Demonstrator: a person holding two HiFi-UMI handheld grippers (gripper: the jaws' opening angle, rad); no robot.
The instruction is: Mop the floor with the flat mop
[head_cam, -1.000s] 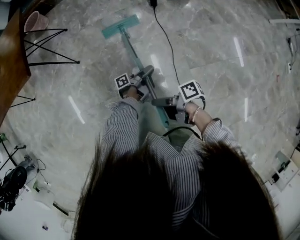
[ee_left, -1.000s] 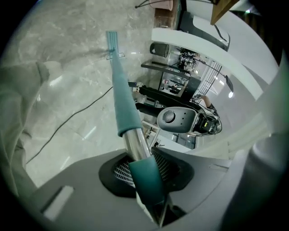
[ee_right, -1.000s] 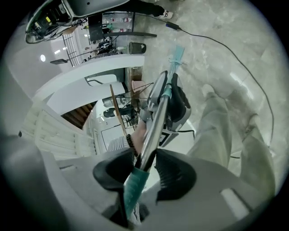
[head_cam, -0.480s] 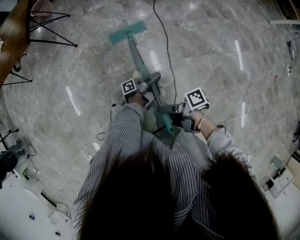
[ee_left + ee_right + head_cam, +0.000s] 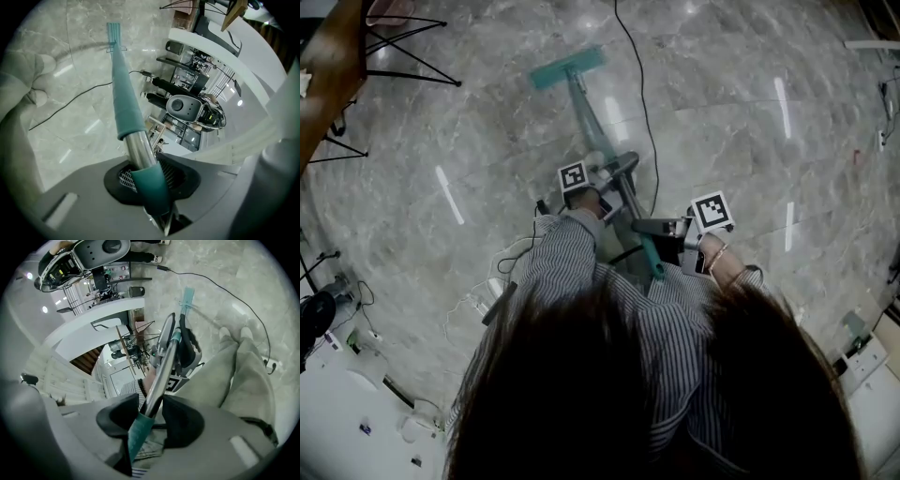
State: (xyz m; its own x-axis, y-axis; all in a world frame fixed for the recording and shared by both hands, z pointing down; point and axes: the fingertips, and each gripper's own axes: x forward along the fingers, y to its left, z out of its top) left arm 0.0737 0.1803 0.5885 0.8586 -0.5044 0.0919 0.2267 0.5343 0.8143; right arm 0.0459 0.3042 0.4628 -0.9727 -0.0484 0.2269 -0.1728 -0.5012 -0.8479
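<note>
The flat mop has a teal head (image 5: 568, 67) lying flat on the grey marble floor, and its handle (image 5: 598, 131) slants back to my body. My left gripper (image 5: 614, 173) is shut on the handle's metal part just above a teal sleeve (image 5: 125, 101), and the mop head (image 5: 114, 35) shows far down the shaft. My right gripper (image 5: 654, 227) is shut on the handle lower down, near its teal end (image 5: 656, 270). In the right gripper view the pads (image 5: 180, 420) squeeze the shaft (image 5: 157, 380), with the left gripper (image 5: 180, 345) further up it.
A black cable (image 5: 637, 103) runs across the floor beside the mop. A wooden table (image 5: 328, 75) with black wire legs (image 5: 408, 47) stands at the upper left. Cables and equipment (image 5: 323, 323) lie at the lower left. My trouser legs and shoes (image 5: 234, 366) are beside the handle.
Both grippers and the mop handle have shifted right and slightly down in the head view, and the mop head slid with them. The table has slipped toward the left edge.
</note>
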